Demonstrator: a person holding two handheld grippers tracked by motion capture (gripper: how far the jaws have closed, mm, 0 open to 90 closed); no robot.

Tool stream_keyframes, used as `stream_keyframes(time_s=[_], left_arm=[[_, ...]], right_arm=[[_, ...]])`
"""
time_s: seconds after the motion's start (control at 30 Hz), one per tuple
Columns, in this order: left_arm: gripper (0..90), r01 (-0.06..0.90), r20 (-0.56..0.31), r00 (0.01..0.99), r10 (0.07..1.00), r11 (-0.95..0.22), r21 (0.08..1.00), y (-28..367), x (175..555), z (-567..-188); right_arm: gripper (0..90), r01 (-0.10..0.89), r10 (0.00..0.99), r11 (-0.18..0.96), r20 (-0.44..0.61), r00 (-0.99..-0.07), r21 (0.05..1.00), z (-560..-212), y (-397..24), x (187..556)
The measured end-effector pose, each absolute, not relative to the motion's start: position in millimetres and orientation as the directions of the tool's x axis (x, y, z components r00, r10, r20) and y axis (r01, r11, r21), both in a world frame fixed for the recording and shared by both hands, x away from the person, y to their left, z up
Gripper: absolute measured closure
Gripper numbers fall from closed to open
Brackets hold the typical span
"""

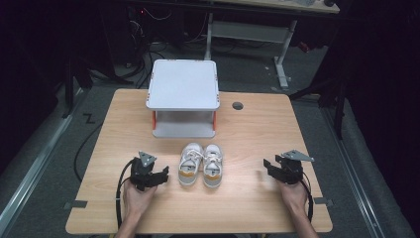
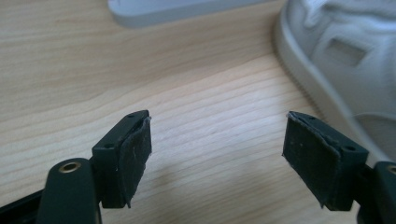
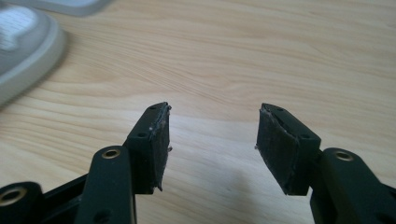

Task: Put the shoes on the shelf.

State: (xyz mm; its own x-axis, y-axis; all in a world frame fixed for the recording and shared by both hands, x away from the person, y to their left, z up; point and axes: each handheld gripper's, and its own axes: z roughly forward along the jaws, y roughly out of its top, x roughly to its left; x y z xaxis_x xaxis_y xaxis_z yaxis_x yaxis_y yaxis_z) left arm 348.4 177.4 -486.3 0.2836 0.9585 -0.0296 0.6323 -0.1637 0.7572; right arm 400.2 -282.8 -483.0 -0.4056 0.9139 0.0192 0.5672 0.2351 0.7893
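My grippers flank a pair of sneakers (image 1: 200,164) on the table (image 1: 257,134).

Left gripper (image 1: 159,176) and right gripper (image 1: 270,167) both gape, empty; the white stand (image 1: 183,85) behind looks two-tiered, I think.

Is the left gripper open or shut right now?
Open. In the left gripper view the left gripper has its two black jaws standing wide apart, bare light wooden table between them, nothing held.
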Motion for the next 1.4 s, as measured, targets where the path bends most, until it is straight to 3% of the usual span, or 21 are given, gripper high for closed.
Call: stream_keyframes(time_s=[0.27, 0.43, 0.7, 0.77, 0.83, 1.2, 1.4], left_arm=[[27.6, 0.603, -0.152, 0.362, 0.92, -0.107, 0.791, 176, 334, -454], [25.7, 0.603, -0.132, 0.418, 0.899, -0.166, 0.78, 152, 323, -431], [26.0, 0.645, -0.146, 0.484, 0.863, -0.239, 0.726, 110, 322, -420], [29.7, 0.667, -0.122, 0.49, 0.863, -0.281, 0.689, 100, 326, -419], [32.0, 0.689, -0.156, 0.511, 0.846, -0.294, 0.662, 93, 332, -419], [33.1, 0.748, -0.162, 0.454, 0.876, -0.276, 0.603, 70, 355, -421], [40.8, 0.778, -0.204, 0.423, 0.883, -0.238, 0.582, 61, 367, -428]], right_arm=[[45.1, 0.589, 0.937, 0.214, 0.008, -0.35, 0.779, -499, -291, 404], [42.4, 0.637, 0.939, 0.217, 0.02, -0.343, 0.74, -501, -293, 409], [40.6, 0.628, 0.935, 0.253, -0.019, -0.355, 0.736, -501, -288, 409], [40.4, 0.628, 0.934, 0.254, -0.018, -0.357, 0.735, -501, -288, 409], [40.6, 0.628, 0.934, 0.254, -0.017, -0.357, 0.736, -501, -288, 409], [40.9, 0.628, 0.933, 0.253, -0.013, -0.361, 0.736, -501, -289, 408], [40.9, 0.627, 0.932, 0.254, -0.013, -0.363, 0.736, -501, -289, 408]])
